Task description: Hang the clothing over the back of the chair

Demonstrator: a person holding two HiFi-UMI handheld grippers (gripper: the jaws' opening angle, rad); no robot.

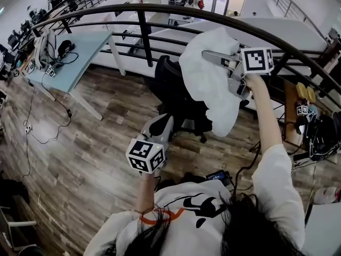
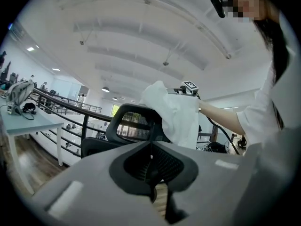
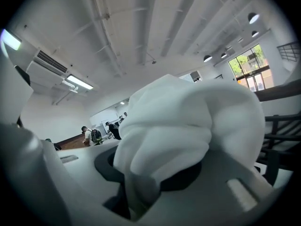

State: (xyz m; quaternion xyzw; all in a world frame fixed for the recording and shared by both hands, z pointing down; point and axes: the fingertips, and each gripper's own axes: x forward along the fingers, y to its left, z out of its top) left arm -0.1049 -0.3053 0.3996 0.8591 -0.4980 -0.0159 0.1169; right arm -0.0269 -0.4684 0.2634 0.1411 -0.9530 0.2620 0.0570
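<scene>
While the right tool [image 1: 209, 56] pinches white clothing [image 1: 205, 87] at upper centre by the chair [image 1: 169, 84], the left tool [image 1: 161, 126] is pressed together.

The white clothing [image 1: 209, 81] is held high by the right gripper [image 1: 209, 56], bunched round its jaws and hung down in loose folds over the black office chair [image 1: 173, 92], part of which is hidden by the cloth; whether cloth and chair are touching cannot be told. The left gripper [image 1: 160, 124] is held low, near the chair, apart from the cloth. Beneath, a wooden floor [image 1: 101, 143] is seen; behind, a curved dark railing [image 1: 144, 15]; at left, a pale desk [image 1: 85, 49] strewn with cables.
</scene>
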